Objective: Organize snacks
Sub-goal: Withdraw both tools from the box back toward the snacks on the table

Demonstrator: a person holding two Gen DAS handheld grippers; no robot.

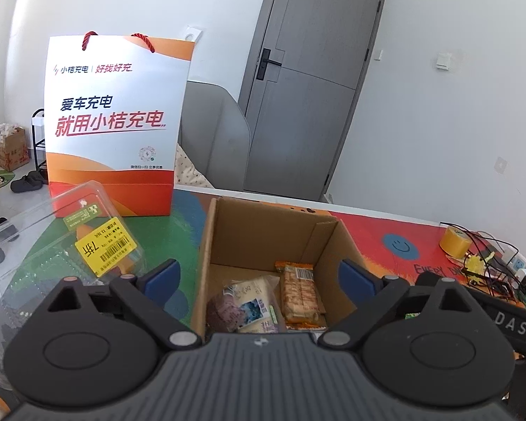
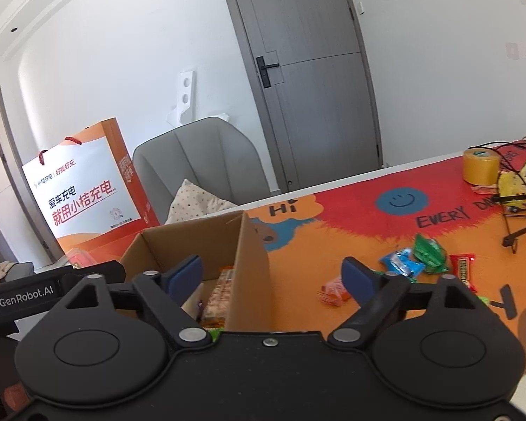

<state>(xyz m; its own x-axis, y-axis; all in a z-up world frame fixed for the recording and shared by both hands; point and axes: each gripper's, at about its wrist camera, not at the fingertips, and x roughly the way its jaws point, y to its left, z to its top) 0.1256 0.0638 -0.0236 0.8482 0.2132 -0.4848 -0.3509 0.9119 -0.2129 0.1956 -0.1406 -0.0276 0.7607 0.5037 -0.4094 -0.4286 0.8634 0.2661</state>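
Snacks are split between two places. Inside the open cardboard box [image 1: 263, 242] an orange wafer pack [image 1: 300, 293], a pale bag [image 1: 254, 300] and a purplish pack [image 1: 224, 310] are seen lying on the bottom, touching each other. On the table mat [image 2: 386, 242], right of the box, loose snacks are scattered: a pink pack [image 2: 333, 291] nearest, then a blue pack [image 2: 401, 263], a green pack [image 2: 428, 251] and a red bar [image 2: 465, 268], close together.

Left gripper [image 1: 257, 275]: jaws spread wide above the box's near edge, nothing between the blue pads [image 1: 163, 275]. Right gripper [image 2: 273, 277]: jaws likewise released, straddling the box's right wall, nothing gripped.

A clear plastic clamshell [image 1: 70, 245] with a yellow price sticker is seen left of the box. An orange-and-white paper bag [image 1: 117, 122] stands upright at the far left. A roll of yellow tape [image 2: 480, 166] and tangled cables [image 2: 519, 193] are at the far right of the table. A grey chair [image 2: 199, 161] and a grey door [image 2: 312, 70] are behind.
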